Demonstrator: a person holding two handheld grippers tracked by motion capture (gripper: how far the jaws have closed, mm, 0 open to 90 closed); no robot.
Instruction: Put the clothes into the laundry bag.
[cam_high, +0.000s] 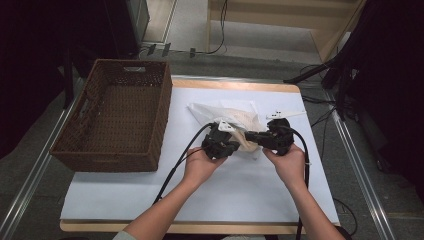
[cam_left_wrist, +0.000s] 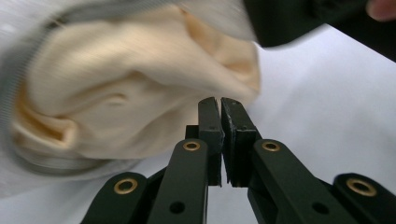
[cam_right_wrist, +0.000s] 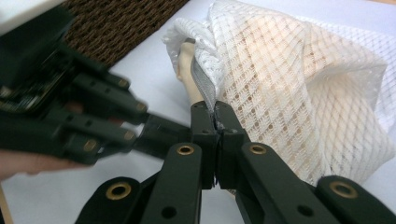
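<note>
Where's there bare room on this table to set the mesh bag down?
Free: the white sheet toward the person, below both hands, and the strip right of the right gripper. The wicker basket looks empty too. Crowded: the middle, where the mesh bag lies with the left gripper and right gripper meeting at it.

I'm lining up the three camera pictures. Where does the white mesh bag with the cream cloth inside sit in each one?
High view: the mesh bag lies mid-table, just beyond both grippers.
Left gripper view: it takes up the upper left, cream cloth bulging out.
Right gripper view: upper right, its edge pinched in the shut right gripper.
Shared landmark: the white table sheet.
</note>
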